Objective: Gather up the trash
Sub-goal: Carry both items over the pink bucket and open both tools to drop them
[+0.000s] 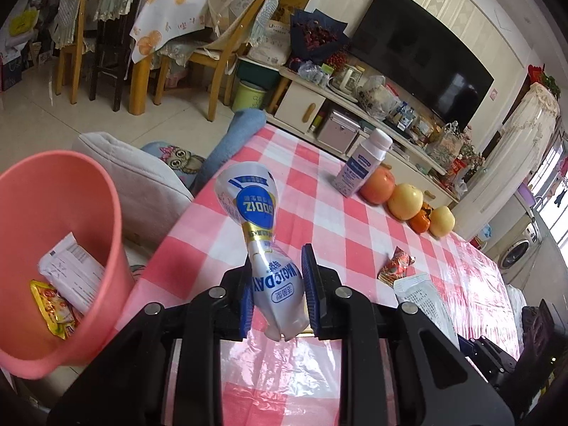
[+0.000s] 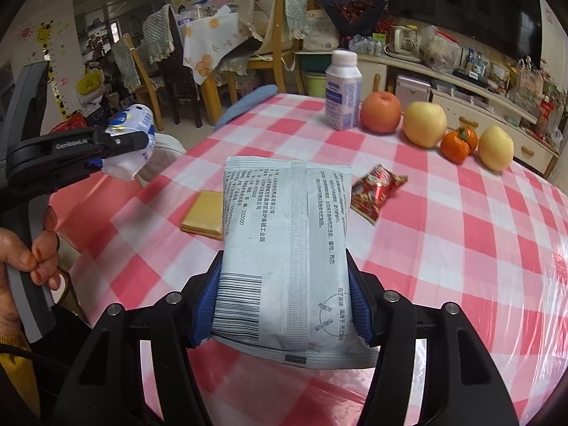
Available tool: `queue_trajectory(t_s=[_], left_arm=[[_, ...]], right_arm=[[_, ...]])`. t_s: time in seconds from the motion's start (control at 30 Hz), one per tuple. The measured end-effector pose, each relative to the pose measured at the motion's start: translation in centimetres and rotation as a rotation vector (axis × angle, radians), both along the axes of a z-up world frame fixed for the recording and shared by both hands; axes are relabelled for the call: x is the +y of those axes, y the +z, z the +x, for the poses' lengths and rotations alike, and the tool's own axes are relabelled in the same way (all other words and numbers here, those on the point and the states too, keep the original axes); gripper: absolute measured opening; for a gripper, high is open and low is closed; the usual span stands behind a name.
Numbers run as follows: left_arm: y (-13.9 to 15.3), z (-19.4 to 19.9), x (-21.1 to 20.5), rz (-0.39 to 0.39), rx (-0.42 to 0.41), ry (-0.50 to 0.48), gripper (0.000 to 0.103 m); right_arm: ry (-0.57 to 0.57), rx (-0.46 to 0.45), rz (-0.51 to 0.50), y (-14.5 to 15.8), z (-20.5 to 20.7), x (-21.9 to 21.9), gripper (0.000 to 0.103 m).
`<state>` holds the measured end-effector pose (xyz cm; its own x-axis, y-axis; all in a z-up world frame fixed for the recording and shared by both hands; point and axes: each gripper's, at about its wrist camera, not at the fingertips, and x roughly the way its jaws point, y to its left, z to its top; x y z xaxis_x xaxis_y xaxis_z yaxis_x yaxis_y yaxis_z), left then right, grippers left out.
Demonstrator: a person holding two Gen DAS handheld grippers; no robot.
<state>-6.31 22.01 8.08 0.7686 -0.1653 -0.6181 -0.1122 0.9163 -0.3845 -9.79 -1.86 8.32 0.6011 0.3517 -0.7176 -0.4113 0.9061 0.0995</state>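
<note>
Two wrappers lay in the pink plastic bin (image 1: 53,248) beside the worktop (image 1: 340,213). Left gripper (image 1: 277,284) clamped a crumpled white-and-blue pouch (image 1: 262,234); right gripper (image 2: 284,305) clamped a grey printed sachet (image 2: 284,248). Red foil wrapper (image 2: 376,191) and flat yellow packet (image 2: 204,216) remained on the checked cloth.

Open checked cloth (image 2: 443,234) lies ahead; bottle (image 2: 342,92) and 4 fruits (image 2: 426,124) line its far edge.

Home living-dining room: television (image 1: 422,60), dining chairs (image 1: 227,46), checked tablecloth (image 1: 355,220).

Tablecloth (image 2: 443,248) glossy plastic; pouch (image 1: 269,248) shiny; bin (image 1: 53,213) smooth plastic.
</note>
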Motion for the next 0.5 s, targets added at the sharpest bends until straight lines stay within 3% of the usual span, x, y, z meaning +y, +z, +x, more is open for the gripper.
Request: queue_trajectory(t_s=[0.5], left_arm=[[2.1, -2.2, 7.4, -0.031, -0.057, 0.179, 0.026]], right_arm=[[0.162, -0.072, -0.021, 3.9, -1.3, 9.9, 0.062]])
